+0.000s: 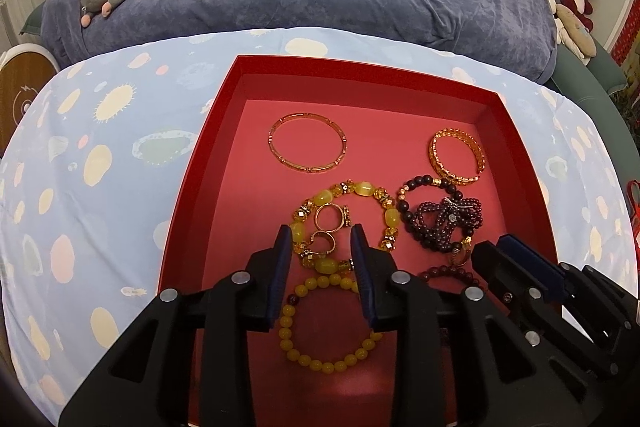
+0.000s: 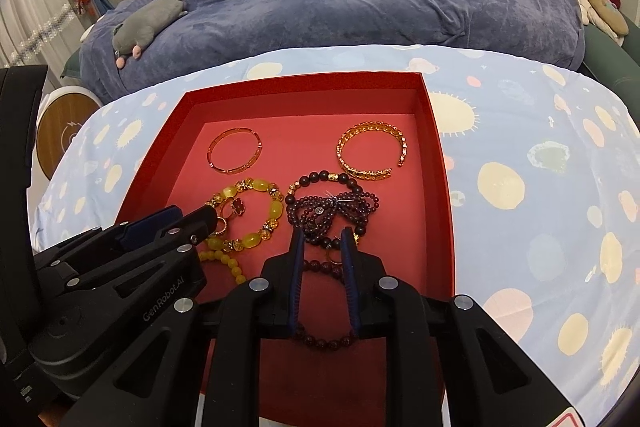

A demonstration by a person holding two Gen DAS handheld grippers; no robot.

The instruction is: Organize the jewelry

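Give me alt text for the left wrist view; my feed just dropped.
The open left gripper hovers over a red tray on a spotted blue bedspread, its fingers framing two gold rings inside a yellow stone bracelet. A yellow bead bracelet lies nearer, two gold bangles farther, dark red beads to the right beside the right gripper.

bare tray floor (image 1: 256, 131) left of bangle (image 1: 307, 142).
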